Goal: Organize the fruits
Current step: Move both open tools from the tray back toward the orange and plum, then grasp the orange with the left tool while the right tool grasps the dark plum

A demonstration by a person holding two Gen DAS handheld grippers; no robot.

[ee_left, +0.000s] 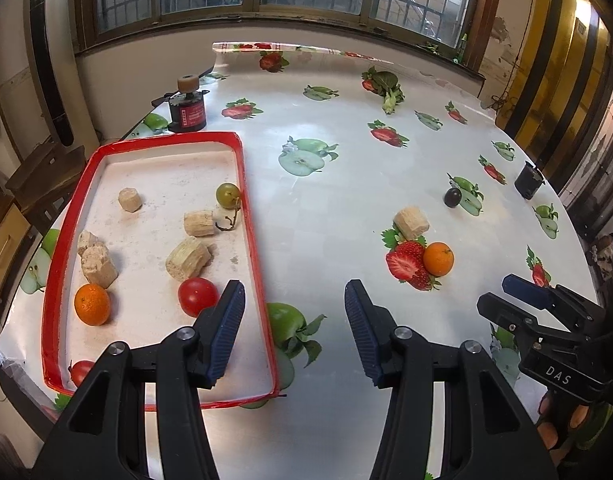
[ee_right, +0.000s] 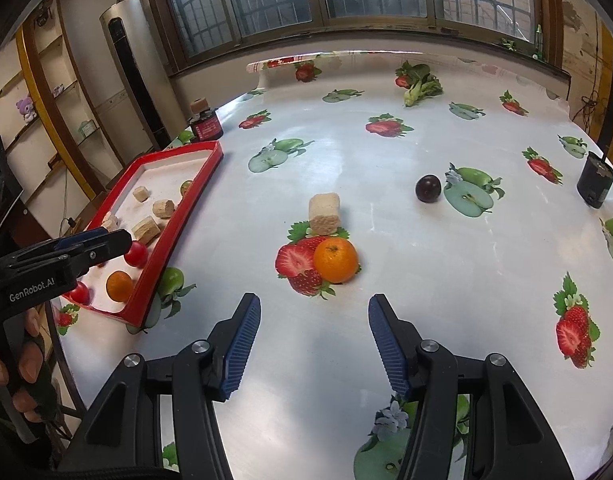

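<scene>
Hovering empty: right hand-held gripper (ee_right: 314, 348) near orange (ee_right: 335, 260).

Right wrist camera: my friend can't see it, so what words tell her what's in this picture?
The right gripper, open and empty, points at an orange sitting on a fruit-print tablecloth. A tan block lies just beyond the orange, and a dark plum farther right. At left, a red-rimmed tray holds tan blocks, tomatoes and another orange.

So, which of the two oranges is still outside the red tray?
The orange on the tablecloth's printed strawberry, just ahead of the right gripper. The other orange lies inside the red tray.
</scene>
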